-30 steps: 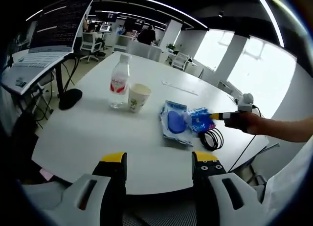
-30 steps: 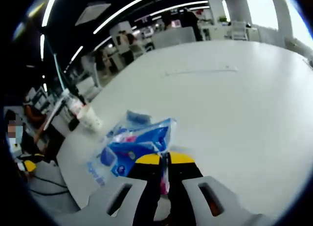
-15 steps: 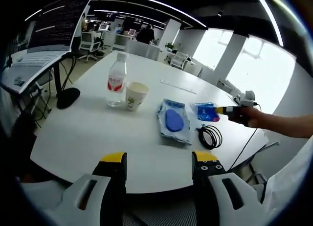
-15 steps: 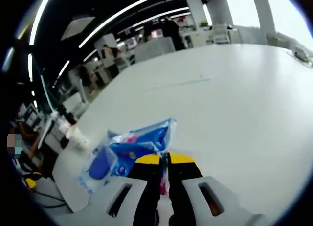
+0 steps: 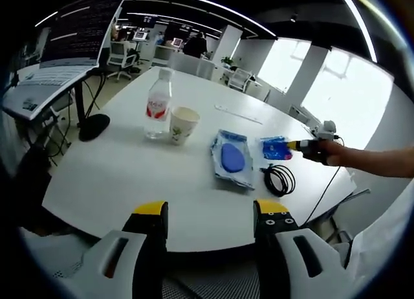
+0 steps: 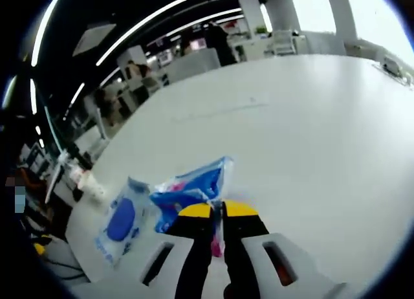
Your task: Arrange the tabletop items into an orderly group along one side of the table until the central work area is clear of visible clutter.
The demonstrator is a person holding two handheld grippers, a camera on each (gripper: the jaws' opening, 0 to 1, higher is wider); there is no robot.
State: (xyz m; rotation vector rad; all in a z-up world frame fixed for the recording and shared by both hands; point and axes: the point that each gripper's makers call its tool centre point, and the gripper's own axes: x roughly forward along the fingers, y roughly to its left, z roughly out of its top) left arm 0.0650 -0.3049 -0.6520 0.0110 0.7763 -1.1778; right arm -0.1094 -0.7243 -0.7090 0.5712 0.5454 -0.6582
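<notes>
My left gripper (image 5: 211, 211) hangs open over the near table edge with nothing between its jaws. On the white table (image 5: 129, 176) stand a water bottle (image 5: 157, 105) with a red label and a paper cup (image 5: 182, 124). Right of them lies a flat blue pack (image 5: 231, 160), then a coiled black cable (image 5: 279, 179). My right gripper (image 5: 289, 145) reaches in from the right, shut on a small blue packet (image 5: 275, 148) just off the pack. In the right gripper view the right gripper (image 6: 218, 211) pinches that packet (image 6: 191, 189), with the blue pack (image 6: 123, 221) at lower left.
A raised laptop (image 5: 58, 59) on a stand and its black base (image 5: 94, 126) sit beyond the table's left edge. A thin pale strip (image 5: 238, 114) lies on the far tabletop. Office chairs and people are in the background. The person's arm (image 5: 375, 162) crosses the right side.
The right gripper has carried the small blue packet off the flat blue pack and to the right, toward the cable. The left gripper stays open in place.
</notes>
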